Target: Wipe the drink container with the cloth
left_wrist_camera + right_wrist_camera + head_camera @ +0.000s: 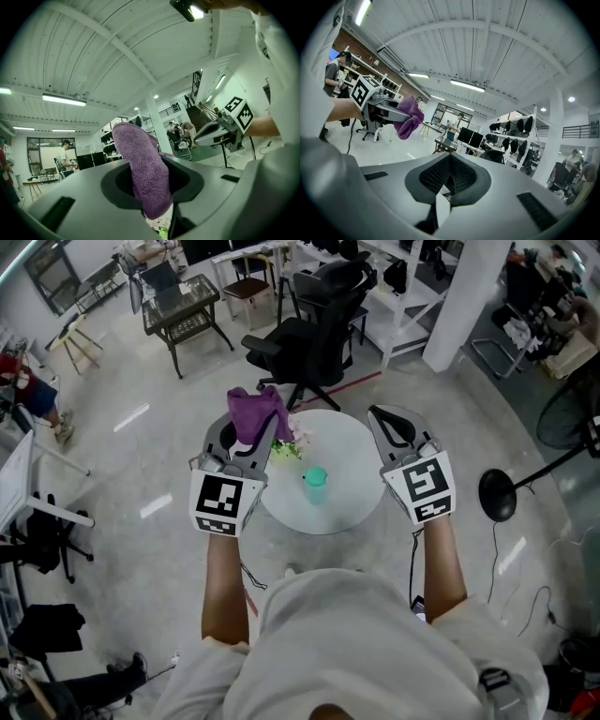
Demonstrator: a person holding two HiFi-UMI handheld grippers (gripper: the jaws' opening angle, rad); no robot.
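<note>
A small teal drink container (316, 486) stands upright near the middle of the round white table (356, 451). My left gripper (249, 440) hovers over the table's left rim, shut on a purple cloth (254, 412) that bunches up above its tips. In the left gripper view the cloth (143, 172) fills the gap between the jaws. My right gripper (381, 416) hangs over the table's right rim, shut and empty; its jaws (449, 171) meet with nothing between them. Both grippers stay apart from the container. The right gripper view shows the left gripper (387, 109) with the cloth (409, 117).
A small bunch of pink and green flowers (290, 445) lies on the table by the left gripper. A black office chair (314, 334) stands just beyond the table. A black round lamp base (497, 495) sits on the floor at right. Desks and people fill the room's edges.
</note>
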